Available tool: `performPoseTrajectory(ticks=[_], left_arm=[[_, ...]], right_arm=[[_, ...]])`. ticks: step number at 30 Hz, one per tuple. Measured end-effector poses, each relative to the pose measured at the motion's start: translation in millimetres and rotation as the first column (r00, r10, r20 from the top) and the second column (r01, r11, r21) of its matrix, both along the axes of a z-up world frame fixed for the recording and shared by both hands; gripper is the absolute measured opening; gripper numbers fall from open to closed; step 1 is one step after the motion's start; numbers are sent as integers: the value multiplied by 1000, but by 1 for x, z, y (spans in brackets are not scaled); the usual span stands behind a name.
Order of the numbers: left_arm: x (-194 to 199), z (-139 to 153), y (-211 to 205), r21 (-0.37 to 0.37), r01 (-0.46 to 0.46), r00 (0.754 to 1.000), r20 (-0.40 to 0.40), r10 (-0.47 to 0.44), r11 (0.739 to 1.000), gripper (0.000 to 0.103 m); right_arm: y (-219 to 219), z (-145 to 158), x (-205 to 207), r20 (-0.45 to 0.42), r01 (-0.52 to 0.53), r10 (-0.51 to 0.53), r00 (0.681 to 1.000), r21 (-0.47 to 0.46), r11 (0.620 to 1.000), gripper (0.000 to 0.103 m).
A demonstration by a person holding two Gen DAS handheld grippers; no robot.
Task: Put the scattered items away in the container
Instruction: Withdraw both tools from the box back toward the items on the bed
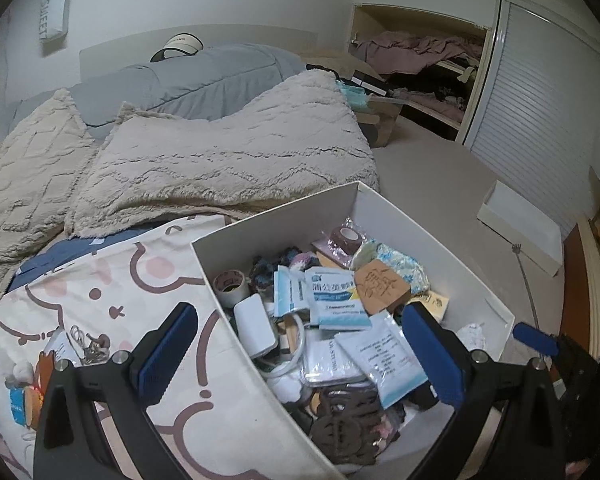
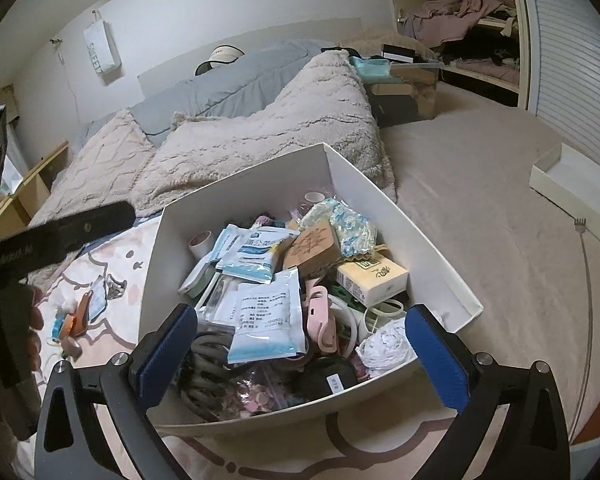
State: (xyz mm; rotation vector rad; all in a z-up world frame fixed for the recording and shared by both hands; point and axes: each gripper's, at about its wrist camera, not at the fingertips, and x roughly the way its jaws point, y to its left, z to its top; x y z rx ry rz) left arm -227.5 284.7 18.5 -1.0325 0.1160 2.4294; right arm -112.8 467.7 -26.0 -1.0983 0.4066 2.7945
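Both the left hand-held gripper (image 1: 300,360) and right hand-held gripper (image 2: 300,356) hang released and empty over the crammed white box (image 2: 236,184) on the bed. Small bits (image 1: 80,344) remain on the cartoon sheet (image 1: 112,280); further drops may spill over the heaped packets (image 2: 268,320).

Both wrist views over box (image 1: 284,220)

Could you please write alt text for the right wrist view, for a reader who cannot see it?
Open, empty right tongs hang over a white box on a bed, crammed with sachets, a yellow carton and cables. A few small items remain on the cartoon-print sheet to its left.
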Motion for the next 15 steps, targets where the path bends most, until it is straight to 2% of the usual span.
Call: performPoseTrajectory(ticks=[15], left_arm=[[13,-9,-29,-6,-38,999,11,38,999,103]], right_arm=[[-7,13,10,-43,10,-10,999,18,1000,103]])
